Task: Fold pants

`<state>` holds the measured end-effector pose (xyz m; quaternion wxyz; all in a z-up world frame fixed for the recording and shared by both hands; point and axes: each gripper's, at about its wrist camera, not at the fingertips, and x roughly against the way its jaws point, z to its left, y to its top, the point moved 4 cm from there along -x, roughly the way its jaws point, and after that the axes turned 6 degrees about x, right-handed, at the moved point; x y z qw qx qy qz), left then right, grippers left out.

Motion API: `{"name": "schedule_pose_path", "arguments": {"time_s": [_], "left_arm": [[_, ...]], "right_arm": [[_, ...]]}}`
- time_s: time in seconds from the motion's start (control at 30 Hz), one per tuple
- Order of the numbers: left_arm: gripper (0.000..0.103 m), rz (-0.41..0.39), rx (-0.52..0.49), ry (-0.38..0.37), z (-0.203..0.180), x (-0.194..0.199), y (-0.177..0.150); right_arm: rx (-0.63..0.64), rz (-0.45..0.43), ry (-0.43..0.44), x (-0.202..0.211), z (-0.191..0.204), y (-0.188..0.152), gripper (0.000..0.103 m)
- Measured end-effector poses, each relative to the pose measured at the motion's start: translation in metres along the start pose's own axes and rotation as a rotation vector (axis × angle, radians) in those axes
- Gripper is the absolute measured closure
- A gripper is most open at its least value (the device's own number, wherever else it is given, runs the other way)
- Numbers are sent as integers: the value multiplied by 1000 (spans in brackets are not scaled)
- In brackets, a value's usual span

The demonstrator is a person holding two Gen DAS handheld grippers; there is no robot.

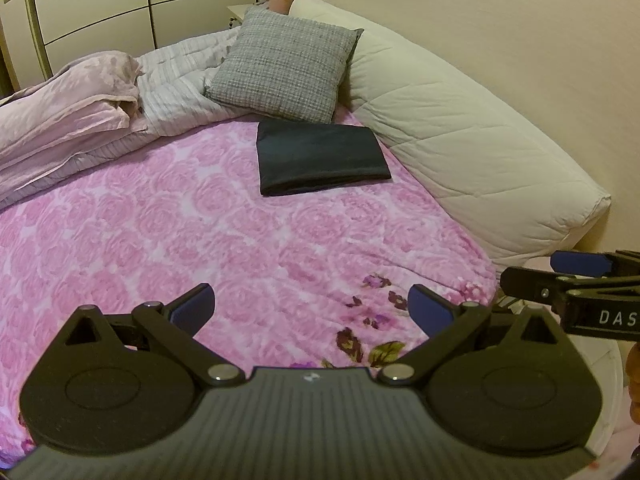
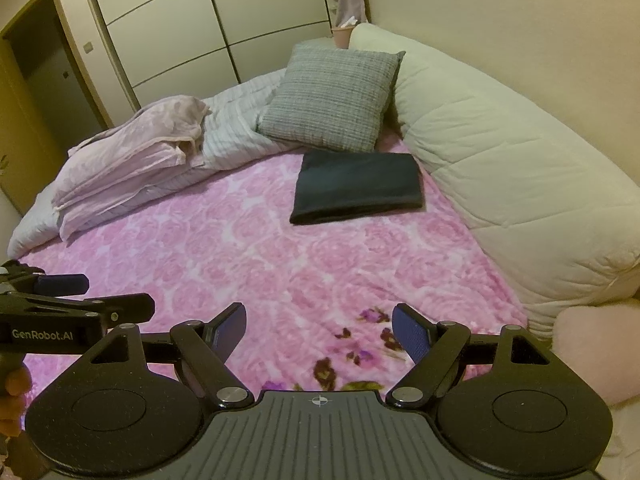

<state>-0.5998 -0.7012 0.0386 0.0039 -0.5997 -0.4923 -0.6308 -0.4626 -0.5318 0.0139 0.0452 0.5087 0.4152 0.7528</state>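
Grippers both hang wide open over the near edge of the bed, nothing between their blue pads. Left gripper (image 1: 310,310) has its fingers splayed apart above the pink rose-patterned blanket (image 1: 180,232), and off to its right the right gripper (image 1: 576,280) pokes into view side-on, with part of a printed label showing on its black arm. From the right wrist view, the right gripper (image 2: 318,334) is equally spread, empty, with the left gripper (image 2: 72,296) reaching in from its left, and a hand (image 2: 14,392) just showing beneath that tool at the frame edge. Directly under both tools sits a patch of darker purple flowers (image 2: 360,344) printed on the blanket. Well ahead of the fingers, and well apart from them, lie the pants (image 1: 320,158), dark and folded into a neat flat rectangle on the blanket. Just beyond the pants a grey checked cushion (image 1: 282,66) leans up, and beside them on the right runs a long cream quilted bolster (image 1: 460,136). Ahead to the left, a crumpled pale pink duvet (image 1: 68,108) and striped bedding (image 1: 176,80) are heaped. Behind it all, cream wardrobe doors (image 2: 224,20).
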Motion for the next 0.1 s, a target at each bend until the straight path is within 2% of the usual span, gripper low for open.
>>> {"name": "schedule_pose_path", "arguments": {"time_s": [0.1], "left_arm": [[2, -3, -3, 3, -1, -1, 0]], "right_arm": [[-1, 2, -3, 0, -1, 1, 26]]}}
